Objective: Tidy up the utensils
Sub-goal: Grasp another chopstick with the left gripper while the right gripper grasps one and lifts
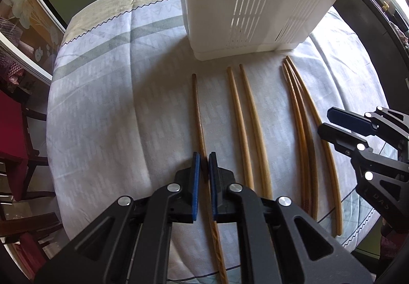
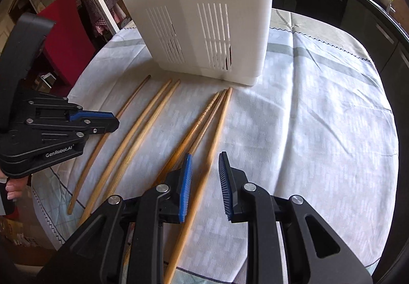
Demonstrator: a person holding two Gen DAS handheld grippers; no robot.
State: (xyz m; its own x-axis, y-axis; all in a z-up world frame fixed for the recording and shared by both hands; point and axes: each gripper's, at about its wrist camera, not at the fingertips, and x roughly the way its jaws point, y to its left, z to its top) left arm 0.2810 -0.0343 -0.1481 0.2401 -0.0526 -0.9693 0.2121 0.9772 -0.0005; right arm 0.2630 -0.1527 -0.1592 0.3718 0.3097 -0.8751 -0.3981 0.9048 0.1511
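1. Six wooden chopsticks are laid on the cloth-covered worktop (image 1: pixel 102 110) in front of a white slotted utensil holder (image 1: pixel 255 2), which stands upright at the far side.
2. The chopsticks are grouped as a single dark chopstick (image 1: pixel 198 110) on the left, a pale pair (image 1: pixel 245 117) in the middle and a set of three (image 1: pixel 304 125) on the right.
3. The left gripper (image 1: pixel 204 158) is positioned over the single dark chopstick – its fingers are nearly together, one on each side of the stick; contact cannot be confirmed.
4. The right gripper (image 2: pixel 204 158) is held over the outermost chopstick (image 2: pixel 212 151) of the three – its fingers are apart, with the stick between them.
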